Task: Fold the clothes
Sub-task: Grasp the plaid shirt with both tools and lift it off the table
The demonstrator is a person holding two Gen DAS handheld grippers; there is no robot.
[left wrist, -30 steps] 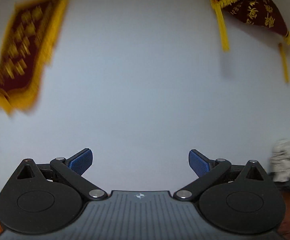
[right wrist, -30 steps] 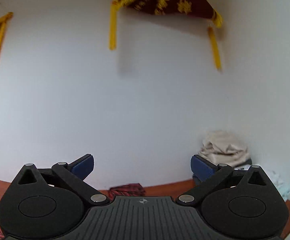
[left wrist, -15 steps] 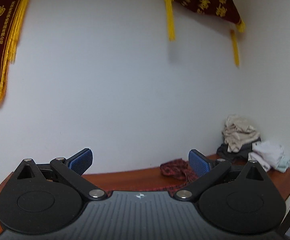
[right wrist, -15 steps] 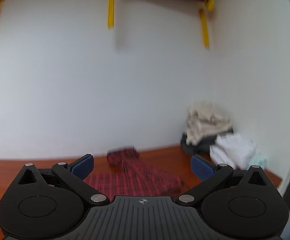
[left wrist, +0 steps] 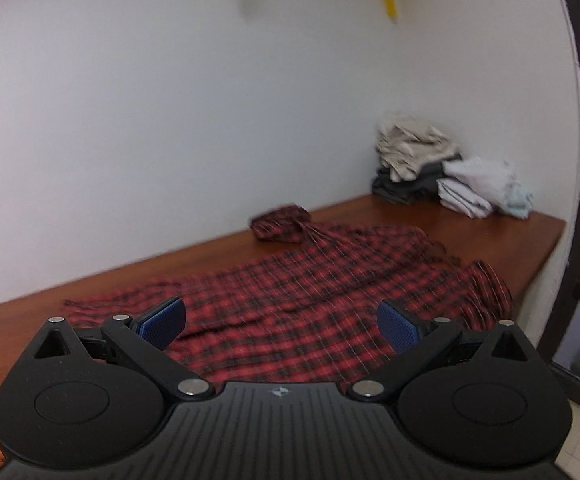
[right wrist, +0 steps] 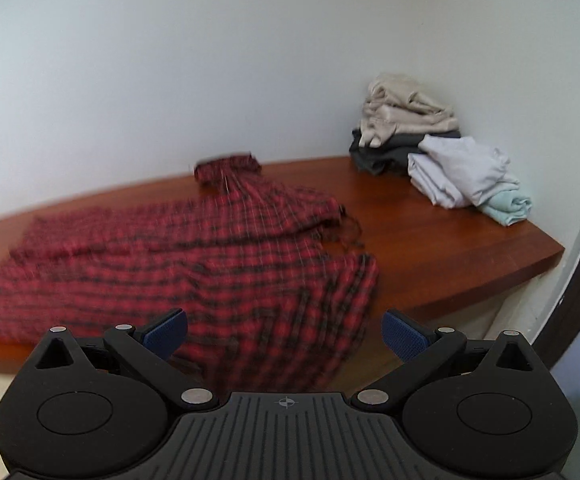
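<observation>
1. While both cameras look forward over the wooden table (right wrist: 470, 248), the left gripper (left wrist: 282, 326) stands nearest its lens, its blue-padded fingers (left wrist: 162, 320) spread wide apart with nothing between them.
2. Right gripper (right wrist: 284, 330): jaws likewise parted and empty, hovering just off the table's near edge.
3. Red plaid shirt (right wrist: 194, 256): spread across the tabletop just beyond both grippers, wrinkled, one corner draping over the near edge in the right view; a bunched part (left wrist: 280, 222) lies at its far side, close to the white wall (left wrist: 170, 100).
4. Stack of folded clothes (right wrist: 406, 120): beige on dark grey, in the far right corner, well apart from the shirt.
5. Pale folded garments (right wrist: 462, 172): just beside that stack, nearer the table's right end.
</observation>
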